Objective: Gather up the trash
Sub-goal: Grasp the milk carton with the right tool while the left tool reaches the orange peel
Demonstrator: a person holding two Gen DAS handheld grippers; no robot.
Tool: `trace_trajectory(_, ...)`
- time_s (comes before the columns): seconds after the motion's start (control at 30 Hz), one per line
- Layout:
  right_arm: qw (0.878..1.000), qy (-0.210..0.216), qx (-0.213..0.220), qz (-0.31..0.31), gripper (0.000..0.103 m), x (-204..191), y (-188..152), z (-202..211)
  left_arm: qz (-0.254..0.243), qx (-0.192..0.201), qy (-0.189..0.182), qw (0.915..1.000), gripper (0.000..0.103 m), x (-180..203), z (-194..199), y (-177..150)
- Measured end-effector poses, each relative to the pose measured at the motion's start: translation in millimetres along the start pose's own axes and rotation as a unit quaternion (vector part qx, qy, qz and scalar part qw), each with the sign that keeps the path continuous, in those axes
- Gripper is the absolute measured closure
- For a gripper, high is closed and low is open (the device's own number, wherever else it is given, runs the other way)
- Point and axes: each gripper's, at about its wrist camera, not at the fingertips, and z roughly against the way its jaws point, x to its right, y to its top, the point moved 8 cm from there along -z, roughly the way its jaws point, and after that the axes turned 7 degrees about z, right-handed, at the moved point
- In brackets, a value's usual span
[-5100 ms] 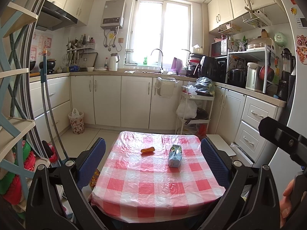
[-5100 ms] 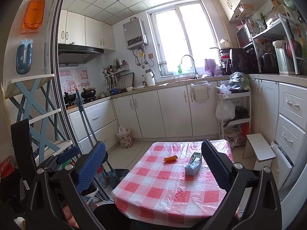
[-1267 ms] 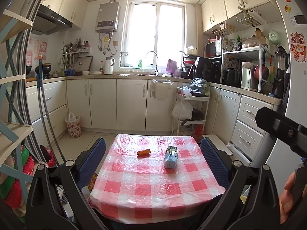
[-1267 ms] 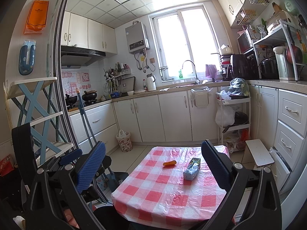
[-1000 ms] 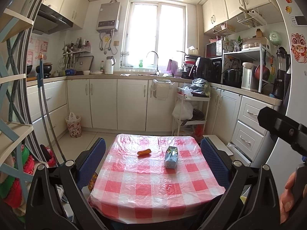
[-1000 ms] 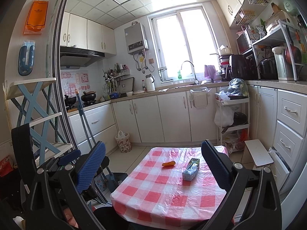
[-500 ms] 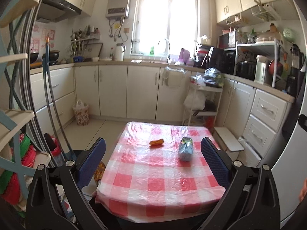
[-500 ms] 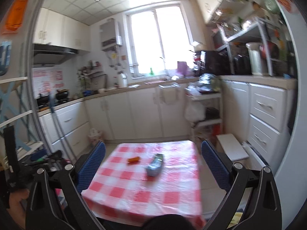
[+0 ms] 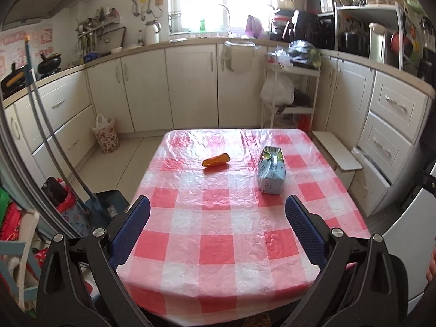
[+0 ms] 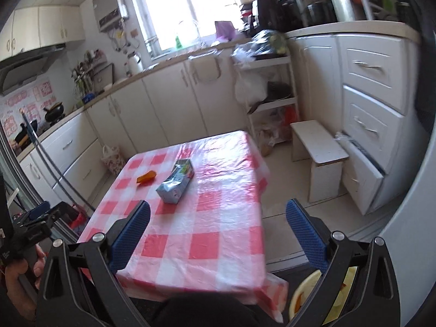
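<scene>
A small table with a red-and-white checked cover (image 9: 218, 218) (image 10: 218, 218) carries two pieces of trash. An orange wrapper (image 9: 216, 160) (image 10: 146, 177) lies toward the far left. To its right a crushed light-blue carton (image 9: 271, 173) (image 10: 177, 181) lies on its side. My left gripper (image 9: 217, 227) hangs open over the table's near half, well short of both. My right gripper (image 10: 218, 230) is open too, above the table's near right edge, and nothing sits between its blue pads (image 10: 305, 230).
White cabinets run along the back and right walls. A white step stool (image 10: 317, 147) and a wire cart (image 9: 290, 92) stand right of the table. A floral bin with a bag (image 9: 105, 135) sits by the left cabinets. A yellow basin (image 10: 313, 297) is on the floor, lower right.
Both grippers have moved forward and tipped downward toward the table. The right one has also swung to the right, bringing the stool and drawers into view. Both stay open.
</scene>
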Motion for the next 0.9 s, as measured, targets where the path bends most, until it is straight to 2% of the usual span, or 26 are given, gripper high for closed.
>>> trace_trajectory(0.13, 0.999, 0.019, -0.029, 0.025, 0.007, -31.3, 18.0, -53.6, -0.02, -0.014, 0.013, 0.9996, 0.007, 3.9, -40.4, 3.9)
trace_trajectory(0.3, 0.996, 0.04, -0.081, 0.022, 0.007, -64.7, 25.6, -138.1, -0.032, -0.03, 0.018, 0.9989, 0.007, -1.4, -89.9, 12.7)
trace_trajectory(0.47, 0.991, 0.032, -0.13, 0.027, 0.007, -94.6, 21.1, -216.5, -0.057, -0.049, 0.014, 0.9971, 0.007, -6.5, -150.0, 19.5)
trace_trajectory(0.67, 0.983, 0.01, -0.179, 0.046, 0.008, -102.4, 5.9, -266.4, -0.069, -0.076, -0.009, 0.9947, 0.007, -14.3, -219.2, 25.9)
trace_trajectory(0.73, 0.98, 0.021, -0.189, 0.053, 0.02, -101.3, 2.5, -272.8, -0.079, -0.081, -0.019, 0.9934, 0.007, -13.7, -240.0, 28.8)
trace_trajectory(0.77, 0.978, 0.031, -0.197, 0.054, 0.04, -102.1, 1.1, -275.7, -0.087, -0.085, -0.025, 0.9923, 0.007, -11.2, -252.2, 30.0)
trace_trajectory(0.87, 0.973, 0.061, -0.214, 0.055, 0.055, -99.4, 0.3, -276.7, -0.11, -0.092, -0.033, 0.9891, 0.007, -2.8, -279.9, 34.3)
trace_trajectory(0.9, 0.971, 0.071, -0.219, 0.058, 0.055, -97.5, 0.5, -273.4, -0.121, -0.096, -0.039, 0.9873, 0.007, 3.2, -291.1, 36.3)
